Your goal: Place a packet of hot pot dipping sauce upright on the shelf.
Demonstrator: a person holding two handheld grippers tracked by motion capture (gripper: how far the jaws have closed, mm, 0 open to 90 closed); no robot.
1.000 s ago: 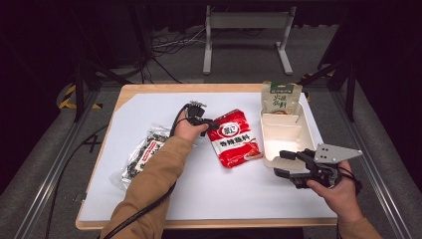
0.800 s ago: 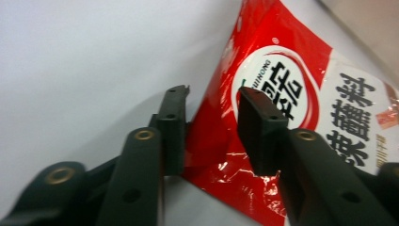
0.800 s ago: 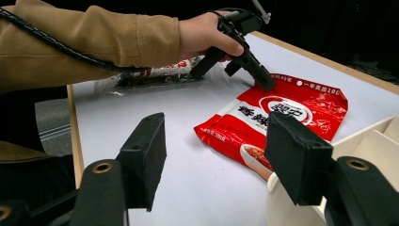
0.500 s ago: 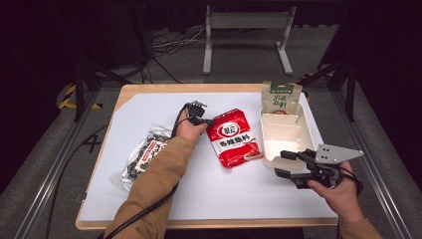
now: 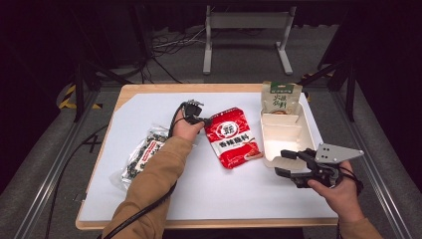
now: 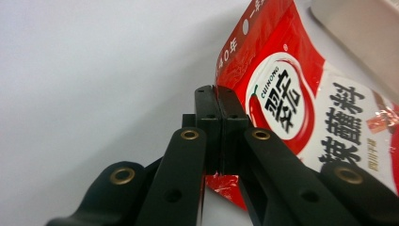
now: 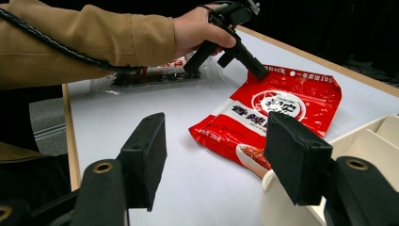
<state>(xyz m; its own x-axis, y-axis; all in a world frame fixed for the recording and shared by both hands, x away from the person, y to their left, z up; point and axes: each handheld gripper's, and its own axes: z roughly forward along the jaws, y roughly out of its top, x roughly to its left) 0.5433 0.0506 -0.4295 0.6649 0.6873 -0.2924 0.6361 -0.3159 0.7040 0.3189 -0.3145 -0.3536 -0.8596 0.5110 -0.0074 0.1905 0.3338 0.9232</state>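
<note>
A red seasoning packet [image 5: 231,137] lies flat on the white table cover, left of a white compartment tray [image 5: 284,145]. My left gripper [image 5: 206,119] is shut on the packet's far left corner; in the left gripper view the red edge [image 6: 301,108] sits pinched between the closed jaws of that gripper [image 6: 217,101]. The right gripper view shows the same grip [image 7: 259,73] on the packet [image 7: 277,110]. My right gripper [image 5: 283,163] stands open at the tray's near left corner, nothing between its pads [image 7: 143,157], with the tray rim [image 7: 376,136] beside it.
A green snack packet [image 5: 281,97] leans at the tray's far end. A dark, clear-wrapped packet [image 5: 144,154] lies at the left, partly under the person's tan sleeve [image 5: 154,184]. Bare white cover lies in front of the red packet.
</note>
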